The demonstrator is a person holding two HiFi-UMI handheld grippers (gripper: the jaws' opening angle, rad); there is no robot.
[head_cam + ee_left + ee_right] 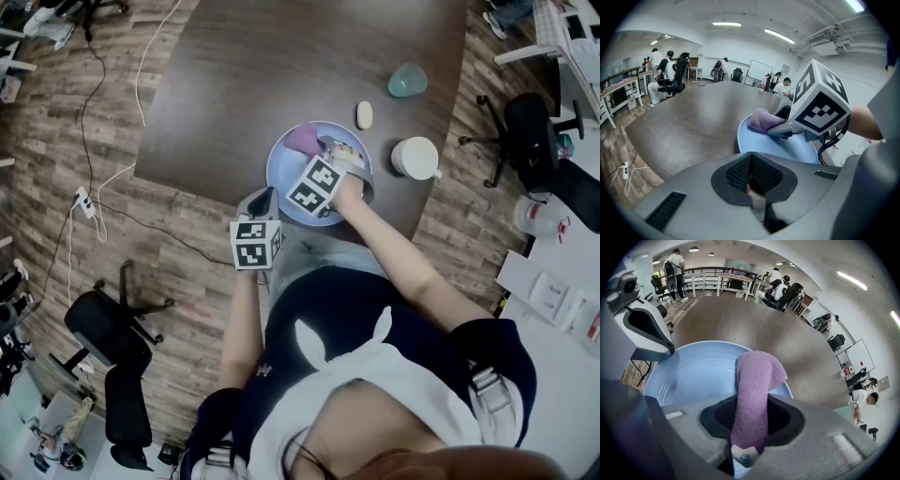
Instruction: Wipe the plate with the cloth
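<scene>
A light blue plate (pixel 289 192) lies at the near edge of the dark table (pixel 281 66). My right gripper (pixel 326 148) reaches over it and is shut on a purple cloth (pixel 302 138), whose free end rests on the plate's far side. In the right gripper view the cloth (pixel 757 380) runs up between the jaws of that gripper (pixel 751 420) onto the plate (pixel 689 373). My left gripper (pixel 262 199) sits at the plate's near-left rim with its jaws shut and nothing seen between them (pixel 751 176). Whether it touches the rim is hidden. Ahead of it are the plate (pixel 764 143), the cloth (pixel 761 119) and the right gripper (pixel 780 130).
A white mug (pixel 415 157) stands right of the plate. A small cream oval object (pixel 365 115) and a teal bowl (pixel 407 81) lie behind it. Office chairs (pixel 112 328) and cables (pixel 103 202) are on the wood floor beside the table.
</scene>
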